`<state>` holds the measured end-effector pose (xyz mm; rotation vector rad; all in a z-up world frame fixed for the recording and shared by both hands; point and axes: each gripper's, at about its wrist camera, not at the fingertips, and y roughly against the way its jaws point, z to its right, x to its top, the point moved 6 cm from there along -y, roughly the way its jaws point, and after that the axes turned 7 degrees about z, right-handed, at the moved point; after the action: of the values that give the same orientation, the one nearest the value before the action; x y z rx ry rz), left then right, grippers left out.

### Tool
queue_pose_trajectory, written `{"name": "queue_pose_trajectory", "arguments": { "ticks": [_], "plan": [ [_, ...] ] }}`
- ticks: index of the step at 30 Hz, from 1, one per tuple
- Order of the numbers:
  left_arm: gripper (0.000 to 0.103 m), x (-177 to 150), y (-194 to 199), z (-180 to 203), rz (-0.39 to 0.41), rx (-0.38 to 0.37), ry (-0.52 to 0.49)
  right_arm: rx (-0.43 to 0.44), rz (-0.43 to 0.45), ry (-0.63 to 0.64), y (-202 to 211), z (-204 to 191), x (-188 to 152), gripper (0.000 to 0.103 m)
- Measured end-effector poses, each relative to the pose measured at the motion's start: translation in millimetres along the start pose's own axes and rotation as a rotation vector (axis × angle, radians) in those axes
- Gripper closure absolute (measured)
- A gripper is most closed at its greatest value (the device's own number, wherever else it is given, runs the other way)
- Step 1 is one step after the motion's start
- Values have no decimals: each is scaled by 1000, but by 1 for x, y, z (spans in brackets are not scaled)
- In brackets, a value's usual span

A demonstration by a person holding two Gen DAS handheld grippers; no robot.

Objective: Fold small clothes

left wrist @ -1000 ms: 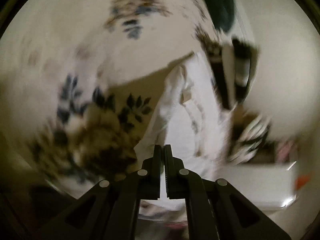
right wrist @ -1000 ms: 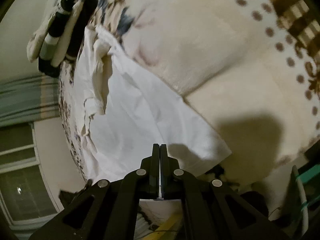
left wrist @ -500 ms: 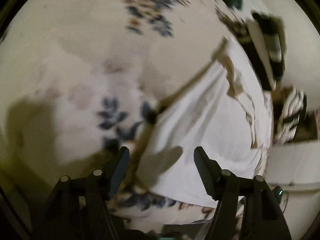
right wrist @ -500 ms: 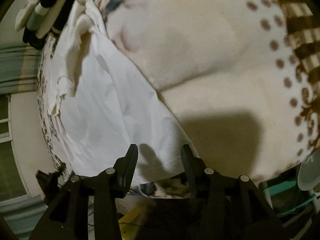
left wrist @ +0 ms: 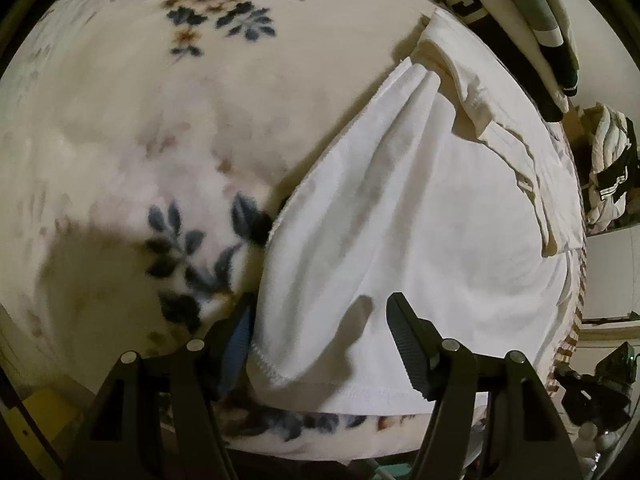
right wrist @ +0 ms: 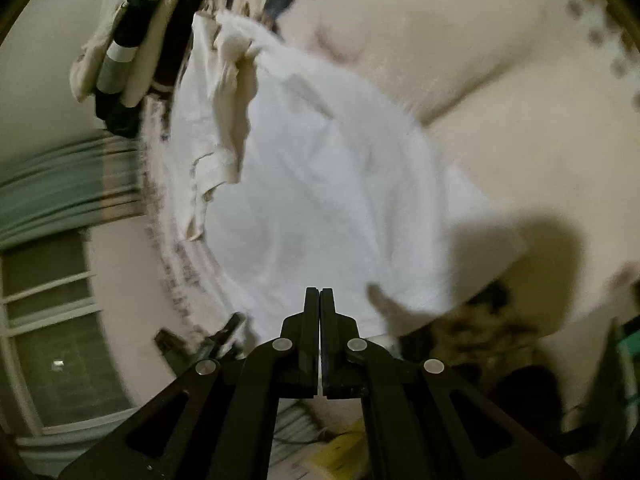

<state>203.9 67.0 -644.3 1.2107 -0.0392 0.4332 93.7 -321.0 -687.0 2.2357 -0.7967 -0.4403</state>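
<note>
A white garment [left wrist: 420, 216] lies spread on a cream floral blanket [left wrist: 140, 120], its cream collar and sleeve part bunched at the far end. My left gripper [left wrist: 320, 340] is open, its jaws astride the garment's near hemmed corner. In the right wrist view the same garment [right wrist: 320, 184] lies ahead, blurred. My right gripper [right wrist: 320, 304] is shut and empty, its tips over the garment's near hem.
A pile of black, white and cream clothes [left wrist: 532, 20] lies beyond the garment and shows in the right wrist view [right wrist: 136, 48]. More striped clothes [left wrist: 608, 168] sit at the right. A window [right wrist: 48, 320] and a striped curtain [right wrist: 60, 188] are on the left.
Both grippers let go of the garment, which now lies flat. The left stays open at the near corner. The right opened, then shut empty and drew back a little.
</note>
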Motion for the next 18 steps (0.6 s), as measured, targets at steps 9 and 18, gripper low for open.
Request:
{"name": "queue_pose_trajectory", "arguments": {
  "ticks": [9,18],
  "plan": [
    [40,-5,1,-7,-14,2,-8,-357,-2,86,0,57,24,62],
    [40,-3,-1,-1,-21,0,-15,-203,56,43,-12,31,2,97]
  ]
}}
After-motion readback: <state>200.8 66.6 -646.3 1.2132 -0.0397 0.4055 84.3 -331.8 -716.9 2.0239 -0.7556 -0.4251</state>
